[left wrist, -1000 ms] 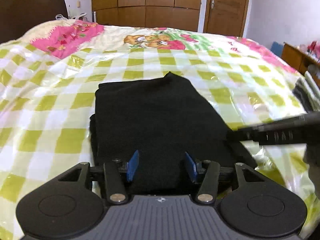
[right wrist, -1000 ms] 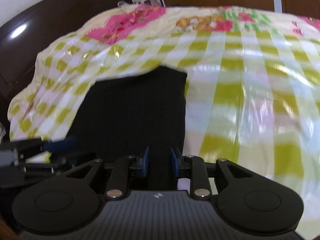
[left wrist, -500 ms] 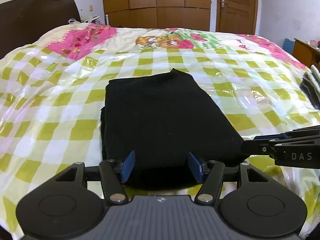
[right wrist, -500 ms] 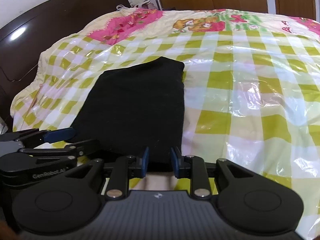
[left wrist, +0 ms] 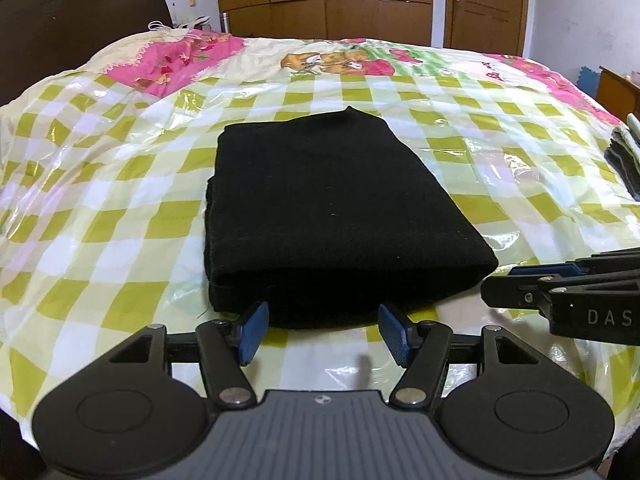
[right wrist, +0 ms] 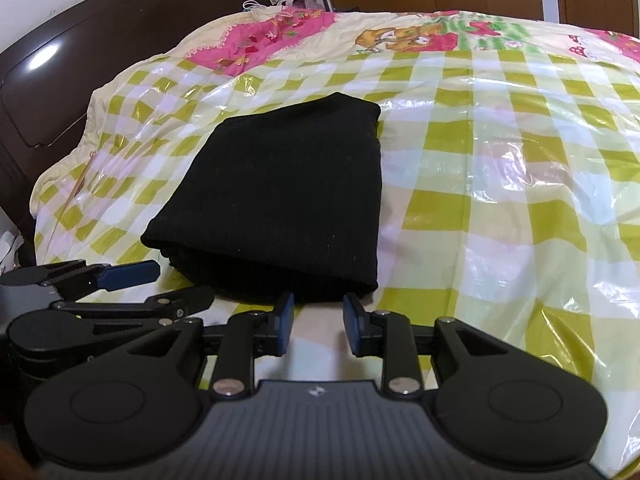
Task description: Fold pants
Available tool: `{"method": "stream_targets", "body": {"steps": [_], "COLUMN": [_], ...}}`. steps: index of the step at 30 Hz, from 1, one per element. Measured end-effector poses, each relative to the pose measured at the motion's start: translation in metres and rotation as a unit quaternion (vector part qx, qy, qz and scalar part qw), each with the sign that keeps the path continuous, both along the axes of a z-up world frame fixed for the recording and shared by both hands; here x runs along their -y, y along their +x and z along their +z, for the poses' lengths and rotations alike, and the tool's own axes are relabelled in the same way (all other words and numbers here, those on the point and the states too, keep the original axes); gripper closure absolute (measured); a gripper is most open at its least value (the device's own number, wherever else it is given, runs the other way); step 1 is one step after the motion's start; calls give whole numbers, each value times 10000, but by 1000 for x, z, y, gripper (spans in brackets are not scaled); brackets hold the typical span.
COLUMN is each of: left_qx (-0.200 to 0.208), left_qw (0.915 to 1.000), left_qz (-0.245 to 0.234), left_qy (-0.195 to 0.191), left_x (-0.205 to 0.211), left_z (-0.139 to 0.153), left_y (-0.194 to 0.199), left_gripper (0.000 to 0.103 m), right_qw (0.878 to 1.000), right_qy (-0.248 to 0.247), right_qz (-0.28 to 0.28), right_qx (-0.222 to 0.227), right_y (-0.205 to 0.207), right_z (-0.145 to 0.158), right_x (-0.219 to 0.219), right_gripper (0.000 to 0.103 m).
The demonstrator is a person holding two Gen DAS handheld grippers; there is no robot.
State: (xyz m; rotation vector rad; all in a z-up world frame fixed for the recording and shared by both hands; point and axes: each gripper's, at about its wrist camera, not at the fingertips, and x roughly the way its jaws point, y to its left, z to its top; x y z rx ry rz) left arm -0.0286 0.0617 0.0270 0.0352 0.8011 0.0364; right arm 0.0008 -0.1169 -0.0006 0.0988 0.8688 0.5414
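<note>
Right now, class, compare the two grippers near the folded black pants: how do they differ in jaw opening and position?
The left gripper has its jaws spread wide; the right gripper has a narrower gap, though also open. The left gripper faces the pants' near edge around the middle; the right gripper sits at the pants' near right corner. Shared: both hold nothing, have blue finger pads, and sit just short of the pants on the checked bed cover.

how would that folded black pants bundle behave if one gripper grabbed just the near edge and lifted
The black pants look like soft knit folded in several loose layers, so they would probably sag and start unfolding. The checked plastic sheet underneath looks glossy, so a push would likely slide the whole bundle rather than crumple it.
</note>
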Motion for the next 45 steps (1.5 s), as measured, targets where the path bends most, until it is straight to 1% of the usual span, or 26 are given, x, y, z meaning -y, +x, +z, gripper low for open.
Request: {"method": "stream_targets", "body": {"steps": [12,20,29,36,45], "left_qx": [-78,-121,-133,-52,-104], "left_qw": [10000,9998,9996,9996,9994], "left_qz": [30,137,193,216,256], "left_qy": [20,95,173,172,193], "left_x": [3,4,3,3,4], "left_z": [-5,-7,-8,-5,-6], "left_y": [-1,-1,-1,-3,-3], "left_gripper": [29,22,19,17,15], "right_qw": [10000,10000,10000,10000,10000], "right_qy": [-13,-7,-10,-22,-37], "right_qz": [-18,-22,-29,-20,-9], "right_qx": [-41,-72,-64,-48,-53], "right_y": [-4,-4,-4,-4,-5], "right_z": [-3,-5,-5,-5,-5], "right_x": [1,1,1,2,2], "right_gripper": [74,74,73,71,70]}}
